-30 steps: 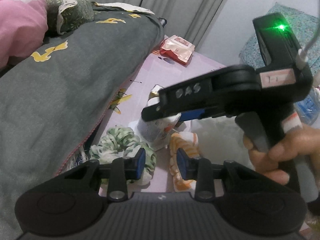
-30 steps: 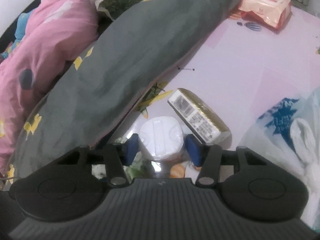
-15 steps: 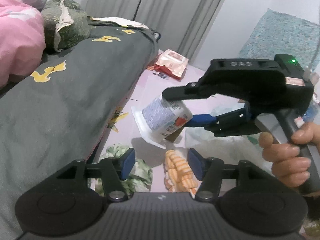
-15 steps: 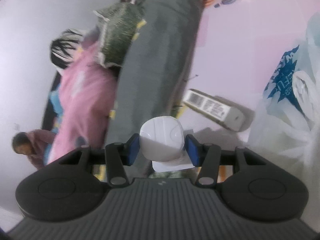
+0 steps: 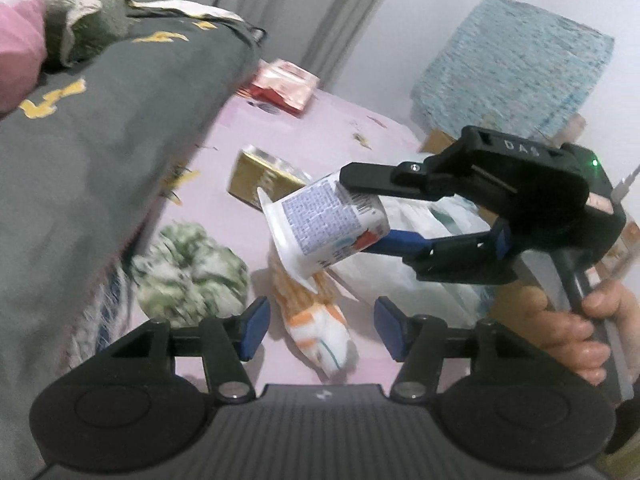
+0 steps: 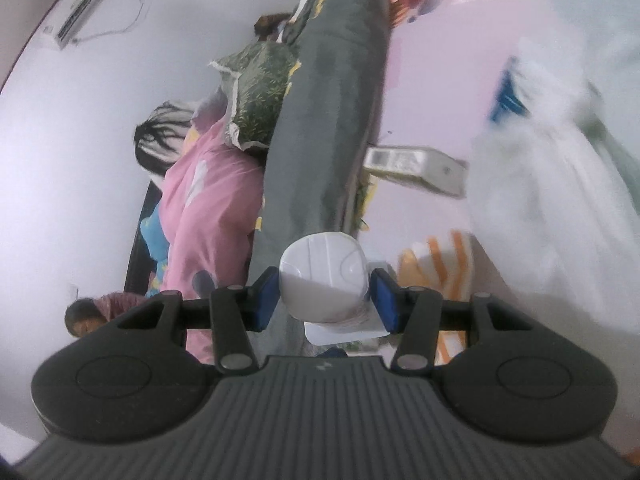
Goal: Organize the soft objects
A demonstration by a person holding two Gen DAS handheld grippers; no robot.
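My right gripper (image 6: 325,300) is shut on a white tissue pack (image 6: 324,276) and holds it in the air, rolled sideways; the pack also shows in the left wrist view (image 5: 332,224), above the bed sheet. My left gripper (image 5: 316,326) is open and empty, low over an orange-and-white striped cloth (image 5: 316,320) lying on the pink sheet. A green-and-white scrunchie (image 5: 188,276) lies left of the cloth, beside the grey blanket (image 5: 80,160).
A gold box (image 5: 260,176) lies behind the held pack. A white plastic bag (image 5: 420,248) sits to the right. A red-and-white packet (image 5: 284,86) lies farther back. Pink bedding (image 6: 200,196) and a green pillow (image 6: 256,96) lie beyond the blanket.
My right gripper has lifted the tissue pack off the sheet and rolled sideways, moving right. My left gripper has opened wider and shifted over the striped cloth.
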